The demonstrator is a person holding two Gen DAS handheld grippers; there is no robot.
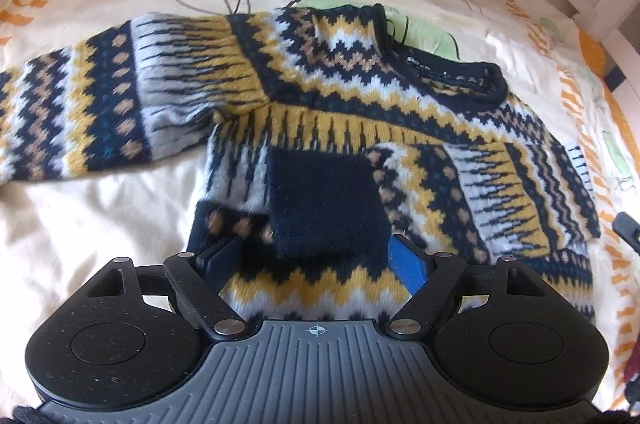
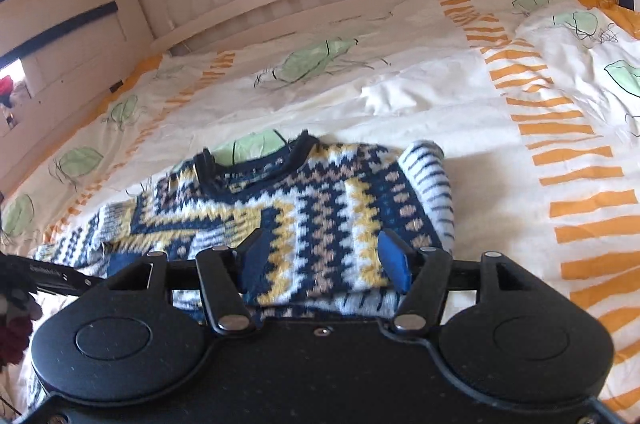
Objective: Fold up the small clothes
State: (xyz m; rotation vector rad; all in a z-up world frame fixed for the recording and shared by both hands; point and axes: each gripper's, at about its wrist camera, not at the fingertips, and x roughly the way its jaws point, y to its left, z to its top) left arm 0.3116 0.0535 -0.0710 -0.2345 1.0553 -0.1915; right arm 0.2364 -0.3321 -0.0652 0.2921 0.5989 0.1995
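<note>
The patterned sweater [image 1: 360, 127] lay flat on the bedspread [image 1: 100, 224], one sleeve already folded in and the other sleeve [image 1: 80, 103] stretching long leftward, nearer the left gripper [image 1: 320, 256], which hovered unclenched over the cuff, right gripper [image 2: 324, 260] likewise released.

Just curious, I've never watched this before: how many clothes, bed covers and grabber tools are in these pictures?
Sweater: 1
Bed cover: 1
Grabbers: 2, the left gripper and the right gripper
Total: 4
</note>
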